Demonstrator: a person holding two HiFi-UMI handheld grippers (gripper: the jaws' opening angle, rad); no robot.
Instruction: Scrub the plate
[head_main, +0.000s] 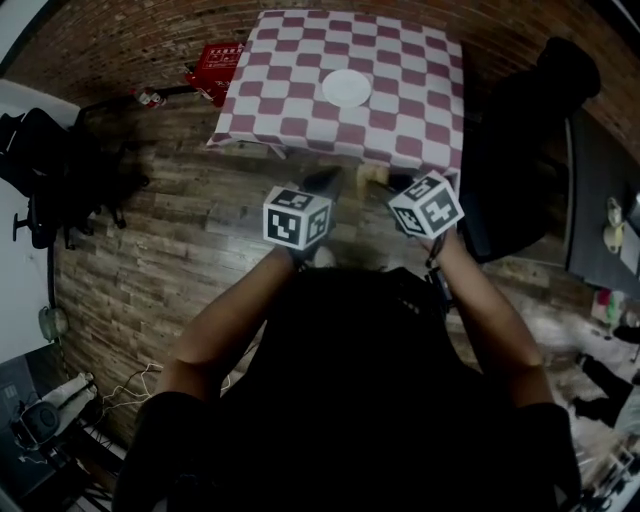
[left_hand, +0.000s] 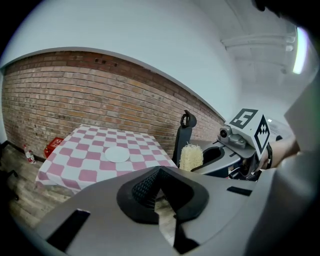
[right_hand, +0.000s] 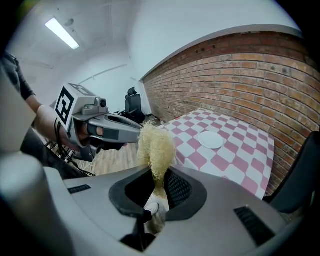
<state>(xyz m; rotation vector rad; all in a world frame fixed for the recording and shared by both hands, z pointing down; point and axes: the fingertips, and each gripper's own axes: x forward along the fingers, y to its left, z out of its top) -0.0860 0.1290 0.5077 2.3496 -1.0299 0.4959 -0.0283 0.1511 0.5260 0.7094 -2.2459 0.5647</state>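
While the right gripper clamps its jaws on a pale fibrous scrubber, seemingly a loofah, the left gripper has its jaws pressed together on nothing. Both hang side by side above the wooden floor, short of the checked table, where the white plate lies near the middle, well apart from them

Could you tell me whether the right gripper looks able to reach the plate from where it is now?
Probably not yet: the right gripper, shut on the scrubber, is short of the table, and the plate lies mid-table. Nothing on the table blocks the way.
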